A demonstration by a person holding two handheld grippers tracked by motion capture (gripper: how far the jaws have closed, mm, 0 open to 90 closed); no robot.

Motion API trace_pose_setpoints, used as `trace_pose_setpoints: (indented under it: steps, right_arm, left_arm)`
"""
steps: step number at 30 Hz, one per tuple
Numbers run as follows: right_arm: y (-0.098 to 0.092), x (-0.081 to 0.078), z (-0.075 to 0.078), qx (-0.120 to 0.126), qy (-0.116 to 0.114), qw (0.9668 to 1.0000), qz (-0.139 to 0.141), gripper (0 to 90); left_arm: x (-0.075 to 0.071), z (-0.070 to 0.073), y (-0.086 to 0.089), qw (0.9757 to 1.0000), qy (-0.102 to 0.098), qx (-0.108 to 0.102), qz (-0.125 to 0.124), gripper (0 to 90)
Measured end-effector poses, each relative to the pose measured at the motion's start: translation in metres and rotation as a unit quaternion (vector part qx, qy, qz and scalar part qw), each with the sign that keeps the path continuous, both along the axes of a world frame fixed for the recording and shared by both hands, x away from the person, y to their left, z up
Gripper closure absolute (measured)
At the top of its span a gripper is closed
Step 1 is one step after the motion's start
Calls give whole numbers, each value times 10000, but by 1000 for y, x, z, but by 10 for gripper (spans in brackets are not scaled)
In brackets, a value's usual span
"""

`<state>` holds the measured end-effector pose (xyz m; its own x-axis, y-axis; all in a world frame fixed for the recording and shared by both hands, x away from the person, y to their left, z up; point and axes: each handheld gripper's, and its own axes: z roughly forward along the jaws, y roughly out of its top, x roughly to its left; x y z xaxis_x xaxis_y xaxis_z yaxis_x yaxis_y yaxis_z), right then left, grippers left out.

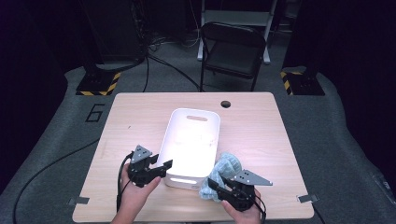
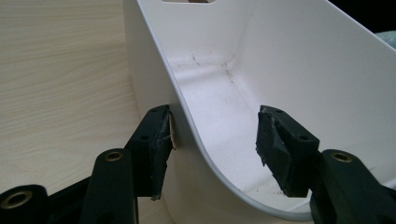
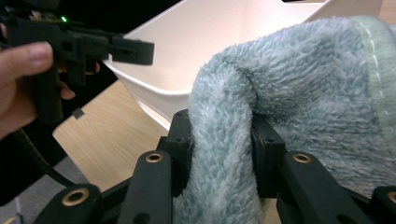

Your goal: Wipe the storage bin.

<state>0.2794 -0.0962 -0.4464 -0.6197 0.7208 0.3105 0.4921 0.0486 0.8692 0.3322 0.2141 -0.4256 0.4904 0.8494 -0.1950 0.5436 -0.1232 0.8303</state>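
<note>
High view: white bin [image 1: 194, 140] mid-counter [image 1: 140, 116]; towel [image 1: 223, 175] against its near right corner, partly hidden by right hand-held gripper [image 1: 215, 183].

Left gripper view: left hand-held gripper [image 2: 215, 133] wide, straddling bin wall; bin cropped.

Right gripper view: jaws pinch a towel fold; towel masks bin.

I see a pale wooden surface [image 1: 140, 116] with a round hole [image 1: 226, 103] near its far edge. A white bin [image 1: 192, 140] stands on it; my left jaws straddle the bin's near corner wall, and my right jaws are just beside its other near corner.
</note>
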Motion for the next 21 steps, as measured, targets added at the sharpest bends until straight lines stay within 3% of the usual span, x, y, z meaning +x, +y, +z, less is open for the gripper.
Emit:
trace_pose_setpoints:
  steps: [7, 15, 21]
  right_arm:
    - [9, 3, -30, -420, 374, 9984, -14, 658]
    - [10, 15, -57, -639, 898, 9939, 17, 655]
    - [4, 21, -60, -566, 956, 9938, -45, 652]
  left_arm:
    - [-1, 0, -1, 10000, -6, 28, 40, 449]
    - [-1, 0, -2, 10000, -1, 5, 85, 449]
    - [-1, 2, -2, 9999, 88, -138, -33, 440]
